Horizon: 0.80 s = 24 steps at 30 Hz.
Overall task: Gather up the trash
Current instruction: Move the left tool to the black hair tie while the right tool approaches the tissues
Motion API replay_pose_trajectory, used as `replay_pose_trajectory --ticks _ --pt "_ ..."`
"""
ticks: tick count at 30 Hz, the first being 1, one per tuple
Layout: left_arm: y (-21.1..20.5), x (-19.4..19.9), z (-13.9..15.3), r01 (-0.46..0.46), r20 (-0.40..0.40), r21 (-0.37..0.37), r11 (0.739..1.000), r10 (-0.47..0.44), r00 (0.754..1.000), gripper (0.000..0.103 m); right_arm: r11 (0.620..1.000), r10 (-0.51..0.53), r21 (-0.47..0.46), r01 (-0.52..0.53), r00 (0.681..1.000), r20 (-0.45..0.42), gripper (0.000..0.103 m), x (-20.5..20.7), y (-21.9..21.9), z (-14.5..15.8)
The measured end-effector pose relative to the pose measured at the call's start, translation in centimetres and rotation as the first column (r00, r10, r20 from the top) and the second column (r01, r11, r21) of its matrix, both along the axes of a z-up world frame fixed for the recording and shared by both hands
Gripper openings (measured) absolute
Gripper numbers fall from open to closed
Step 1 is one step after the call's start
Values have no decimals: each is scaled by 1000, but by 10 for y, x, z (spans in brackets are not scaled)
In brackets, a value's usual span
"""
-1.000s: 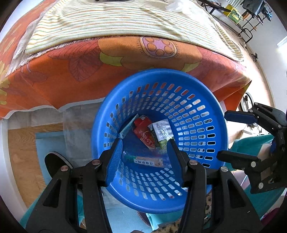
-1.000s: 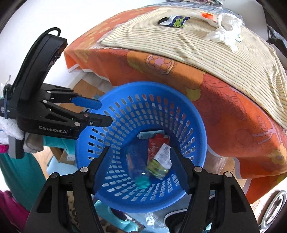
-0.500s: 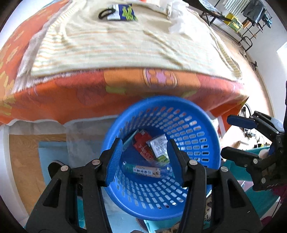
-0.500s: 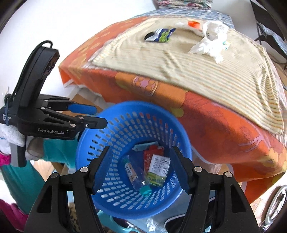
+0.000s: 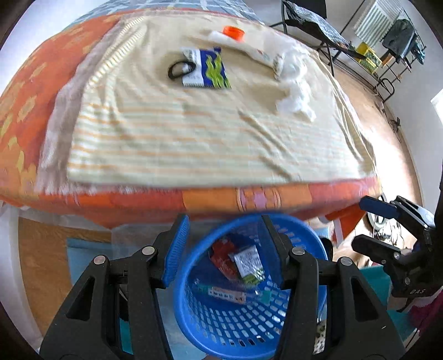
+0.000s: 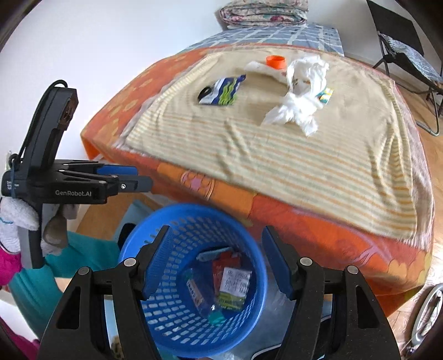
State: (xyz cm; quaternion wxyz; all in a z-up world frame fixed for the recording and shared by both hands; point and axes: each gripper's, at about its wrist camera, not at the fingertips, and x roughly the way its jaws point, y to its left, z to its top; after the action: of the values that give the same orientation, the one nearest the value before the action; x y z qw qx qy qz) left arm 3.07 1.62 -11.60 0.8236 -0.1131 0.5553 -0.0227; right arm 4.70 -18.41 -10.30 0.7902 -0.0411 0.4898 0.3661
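A blue perforated basket (image 5: 301, 241) (image 6: 177, 324) stands on the floor by the bed and holds several wrappers (image 5: 247, 264) (image 6: 231, 288). On the striped cloth lie a blue-green packet (image 5: 211, 69) (image 6: 223, 90), crumpled white tissue (image 5: 295, 83) (image 6: 300, 94), an orange cap (image 5: 234, 33) (image 6: 275, 61) and a small candy wrapper (image 6: 324, 95). My left gripper (image 5: 224, 252) is open and empty above the basket; it also shows in the right wrist view (image 6: 130, 178). My right gripper (image 6: 214, 260) is open and empty above the basket; it shows at the right in the left wrist view (image 5: 371, 224).
The bed has an orange flowered cover (image 6: 318, 221) under a striped cloth (image 5: 193, 133). A black hair tie (image 5: 180, 69) lies by the packet. A folded blanket (image 6: 263, 11) sits at the bed's far end. A folding chair (image 6: 404, 47) and a rack (image 5: 382, 41) stand beyond the bed.
Both grippers have risen and tilted up away from the basket. The bed top with its trash has come into view. Both stay open and empty.
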Motion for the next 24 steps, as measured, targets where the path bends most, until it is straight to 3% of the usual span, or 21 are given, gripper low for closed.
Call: replay_pose_trajectory --ticks 11,13,16,24 --pt "43 67 24 -75 56 -7 997 76 996 53 996 -83 -10 83 996 32 67 67 -5 15" --pt "48 78 23 -89 51 -18 996 90 995 53 995 -101 -8 102 995 24 67 81 -8 15" --pt "56 96 18 -104 41 -52 993 106 994 65 991 -134 2 134 991 -1 67 106 -9 14" --pt "78 143 4 -182 -10 -137 974 182 983 65 984 -179 7 180 982 -54 67 158 1 12"
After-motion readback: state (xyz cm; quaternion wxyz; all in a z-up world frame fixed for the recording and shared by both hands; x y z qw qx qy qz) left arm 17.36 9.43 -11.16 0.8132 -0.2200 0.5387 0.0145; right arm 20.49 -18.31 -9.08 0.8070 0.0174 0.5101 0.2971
